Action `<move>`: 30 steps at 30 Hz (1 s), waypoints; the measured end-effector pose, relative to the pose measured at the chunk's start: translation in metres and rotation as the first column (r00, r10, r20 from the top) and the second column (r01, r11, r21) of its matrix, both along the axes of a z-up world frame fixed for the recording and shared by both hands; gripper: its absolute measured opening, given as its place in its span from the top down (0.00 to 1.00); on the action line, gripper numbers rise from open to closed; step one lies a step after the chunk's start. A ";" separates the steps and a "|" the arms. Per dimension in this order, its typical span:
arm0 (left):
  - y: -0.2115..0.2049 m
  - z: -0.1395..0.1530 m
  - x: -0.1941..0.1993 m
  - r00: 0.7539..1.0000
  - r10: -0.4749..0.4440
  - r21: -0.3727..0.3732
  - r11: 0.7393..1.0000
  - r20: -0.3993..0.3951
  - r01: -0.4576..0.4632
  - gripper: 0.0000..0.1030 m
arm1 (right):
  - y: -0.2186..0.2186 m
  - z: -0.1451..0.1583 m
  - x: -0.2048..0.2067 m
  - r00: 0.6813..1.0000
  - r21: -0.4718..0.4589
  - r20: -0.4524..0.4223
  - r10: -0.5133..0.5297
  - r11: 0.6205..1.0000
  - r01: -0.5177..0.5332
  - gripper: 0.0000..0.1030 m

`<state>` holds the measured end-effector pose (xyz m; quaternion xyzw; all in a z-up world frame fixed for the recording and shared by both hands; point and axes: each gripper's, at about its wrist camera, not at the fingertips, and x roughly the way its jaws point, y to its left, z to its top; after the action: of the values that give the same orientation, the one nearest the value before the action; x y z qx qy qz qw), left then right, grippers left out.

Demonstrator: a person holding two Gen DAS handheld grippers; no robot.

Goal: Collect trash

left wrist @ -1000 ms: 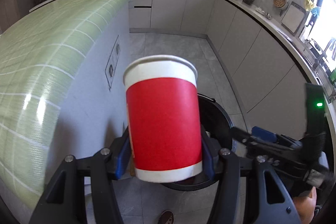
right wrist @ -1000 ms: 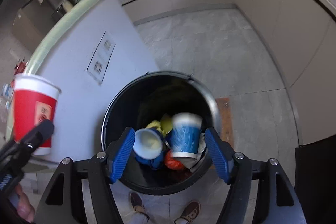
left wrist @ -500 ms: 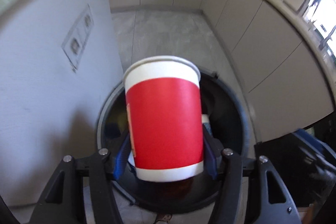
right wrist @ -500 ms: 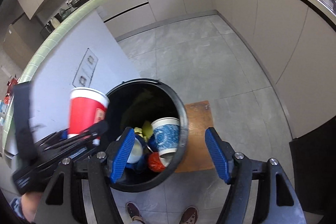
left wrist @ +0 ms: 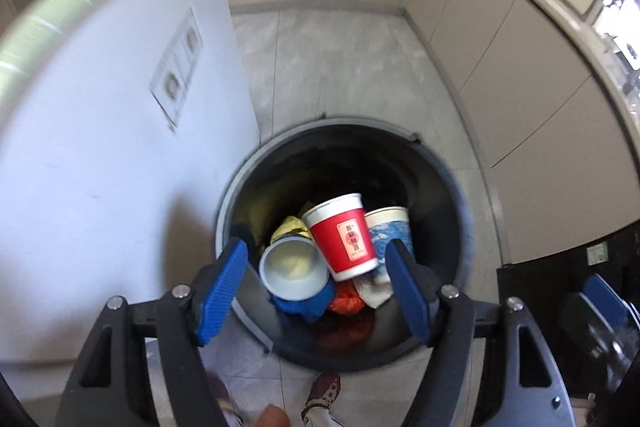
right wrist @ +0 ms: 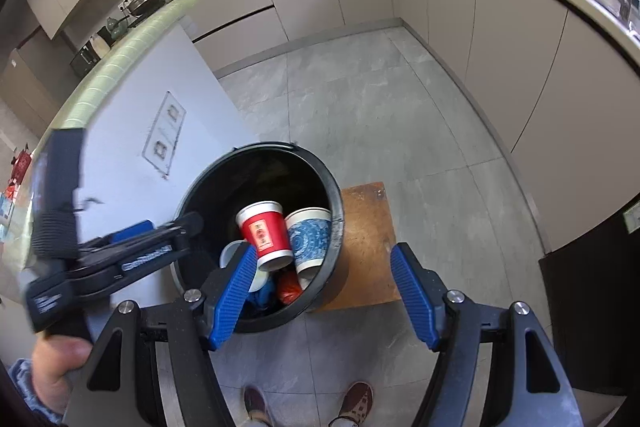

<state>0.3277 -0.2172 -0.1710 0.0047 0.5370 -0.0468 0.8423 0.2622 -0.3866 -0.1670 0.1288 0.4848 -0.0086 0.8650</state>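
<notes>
The left gripper point(left wrist: 316, 283) points steeply down, its blue pads point(left wrist: 222, 291) spread apart with nothing pressed between them; its jaws have just been opening. The right gripper point(right wrist: 324, 291) also tilts downward, jaws parted and empty. A hand point(right wrist: 56, 371) in a blue sleeve grips the left gripper's handle. Two shoes point(right wrist: 360, 401) stand below.

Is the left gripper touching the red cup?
Apart. The left wrist view shows the red cup lying down in the bin, clear of both pads of the left gripper, whose jaws have just been opening.
</notes>
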 end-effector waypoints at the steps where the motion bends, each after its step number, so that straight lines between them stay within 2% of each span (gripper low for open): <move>1: 0.003 0.012 -0.008 1.000 -0.003 -0.004 1.000 0.014 0.003 0.29 | 0.002 0.008 -0.005 1.000 -0.009 0.009 -0.003 1.000 0.003 0.31; 7: 0.034 0.100 -0.086 0.986 -0.058 -0.012 0.998 0.154 0.061 0.29 | 0.030 0.060 -0.055 0.998 -0.005 0.055 -0.027 1.000 0.027 0.31; 9: 0.053 0.122 -0.117 0.978 -0.068 -0.020 0.997 0.199 0.073 0.25 | 0.048 0.077 -0.080 0.996 -0.010 0.087 -0.021 1.000 0.022 0.31; 11: 0.080 0.142 -0.152 0.964 -0.072 -0.005 0.997 0.257 0.076 0.17 | 0.076 0.094 -0.111 0.993 -0.018 0.117 -0.012 1.000 0.014 0.31; 14: 0.127 0.170 -0.222 0.943 -0.083 0.030 0.997 0.322 0.078 0.14 | 0.130 0.114 -0.166 0.990 -0.028 0.139 0.028 0.999 -0.024 0.31; 17: 0.175 0.184 -0.278 0.936 -0.062 0.026 0.998 0.346 0.057 0.08 | 0.175 0.130 -0.219 0.984 -0.062 0.164 0.068 0.996 -0.059 0.30; 22: 0.229 0.202 -0.335 0.917 -0.009 0.043 0.999 0.399 -0.009 0.08 | 0.236 0.169 -0.306 0.965 -0.108 0.239 0.104 0.991 -0.080 0.28; 24: 0.238 0.207 -0.349 0.909 0.011 0.038 0.999 0.417 -0.030 0.08 | 0.254 0.190 -0.333 0.949 -0.154 0.291 0.119 0.985 -0.076 0.24; 26: 0.242 0.215 -0.361 0.899 0.031 0.020 0.999 0.437 -0.044 0.07 | 0.266 0.210 -0.359 0.923 -0.202 0.363 0.131 0.978 -0.059 0.07; 27: 0.244 0.218 -0.368 0.893 0.044 0.006 0.999 0.448 -0.052 0.06 | 0.271 0.217 -0.364 0.912 -0.222 0.387 0.138 0.974 -0.053 0.04; 30: 0.241 0.220 -0.377 0.888 0.082 -0.048 0.997 0.452 -0.068 0.04 | 0.278 0.227 -0.374 0.900 -0.241 0.406 0.155 0.969 -0.058 0.03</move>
<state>-0.0492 0.0235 0.0488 -0.0180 0.3249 -0.0202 0.9454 -0.1121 -0.1082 0.0603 0.0027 0.2885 0.0127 0.9574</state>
